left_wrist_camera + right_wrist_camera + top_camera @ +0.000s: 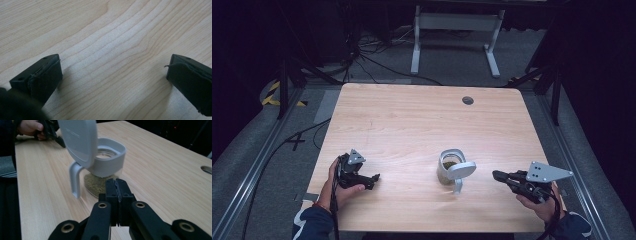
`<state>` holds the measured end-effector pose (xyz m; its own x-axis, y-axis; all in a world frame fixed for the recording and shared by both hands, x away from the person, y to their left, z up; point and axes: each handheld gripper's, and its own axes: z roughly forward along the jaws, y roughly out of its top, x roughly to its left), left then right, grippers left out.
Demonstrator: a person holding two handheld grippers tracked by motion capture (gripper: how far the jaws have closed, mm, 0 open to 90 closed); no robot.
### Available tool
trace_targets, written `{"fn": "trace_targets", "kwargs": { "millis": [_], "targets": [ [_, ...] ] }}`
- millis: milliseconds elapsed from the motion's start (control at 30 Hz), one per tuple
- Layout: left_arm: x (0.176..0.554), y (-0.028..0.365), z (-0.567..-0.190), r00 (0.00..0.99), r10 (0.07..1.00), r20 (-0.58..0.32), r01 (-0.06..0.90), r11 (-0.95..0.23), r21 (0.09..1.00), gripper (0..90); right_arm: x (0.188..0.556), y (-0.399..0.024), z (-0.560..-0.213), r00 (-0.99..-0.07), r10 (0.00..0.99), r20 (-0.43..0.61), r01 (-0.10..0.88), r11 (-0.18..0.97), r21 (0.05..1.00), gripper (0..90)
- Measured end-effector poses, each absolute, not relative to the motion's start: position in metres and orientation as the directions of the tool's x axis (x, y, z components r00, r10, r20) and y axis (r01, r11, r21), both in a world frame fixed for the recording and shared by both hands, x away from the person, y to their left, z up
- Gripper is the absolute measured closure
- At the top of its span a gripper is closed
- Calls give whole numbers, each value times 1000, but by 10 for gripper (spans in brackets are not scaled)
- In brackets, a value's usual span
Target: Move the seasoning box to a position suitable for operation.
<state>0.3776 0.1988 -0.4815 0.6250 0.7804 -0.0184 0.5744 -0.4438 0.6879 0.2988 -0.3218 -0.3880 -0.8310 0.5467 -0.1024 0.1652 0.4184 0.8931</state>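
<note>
A glass jar (447, 172) of greenish-brown grains stands on the wooden worktop (412, 120) between the two tools, its grey flip lid (462, 170) swung open and tilted up on the side facing the right tool (498, 175). That tool points at the jar from near by, not touching it, its jaws pressed together on nothing. The left tool (374, 178) rests low over bare wood, well apart from the jar, jaws spread wide and empty.
</note>
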Motion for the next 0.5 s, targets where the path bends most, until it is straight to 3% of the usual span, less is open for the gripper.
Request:
{"fn": "trace_targets", "kwargs": {
  "millis": [500],
  "targets": [
    [378, 199, -482, 625, 780, -18, 574, -444, 688, 3, 288, -281, -368, -881, 451, -140, 77, 430, 899, 900]
  ]
}}
